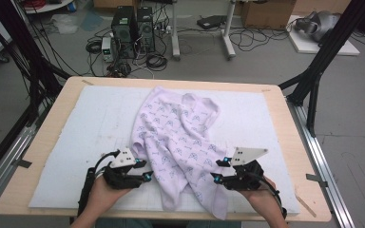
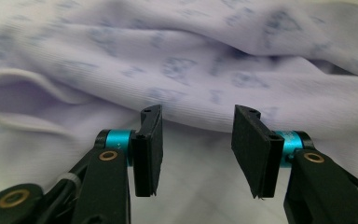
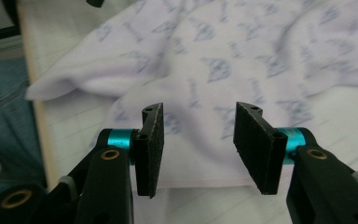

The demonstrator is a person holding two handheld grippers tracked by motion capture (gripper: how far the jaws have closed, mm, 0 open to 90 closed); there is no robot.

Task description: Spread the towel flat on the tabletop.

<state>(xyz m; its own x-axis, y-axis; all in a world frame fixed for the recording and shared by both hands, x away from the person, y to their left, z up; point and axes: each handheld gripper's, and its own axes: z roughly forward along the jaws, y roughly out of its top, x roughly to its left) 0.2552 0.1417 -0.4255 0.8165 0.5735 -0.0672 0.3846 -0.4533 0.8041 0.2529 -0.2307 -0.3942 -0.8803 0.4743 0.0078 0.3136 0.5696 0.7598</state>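
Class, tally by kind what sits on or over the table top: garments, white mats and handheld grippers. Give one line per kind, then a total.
Garments: 1, the pale lilac printed garment, lying crumpled.
White mats: 1, the white mat under the garment.
Grippers: 2, the left gripper and the right gripper, both with jaws apart beside the garment.
Total: 4

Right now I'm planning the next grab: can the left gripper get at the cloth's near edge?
Probably yes. The left gripper has its jaws apart with nothing between them, and the lilac printed cloth lies just beyond its pads; only bare white mat lies between.
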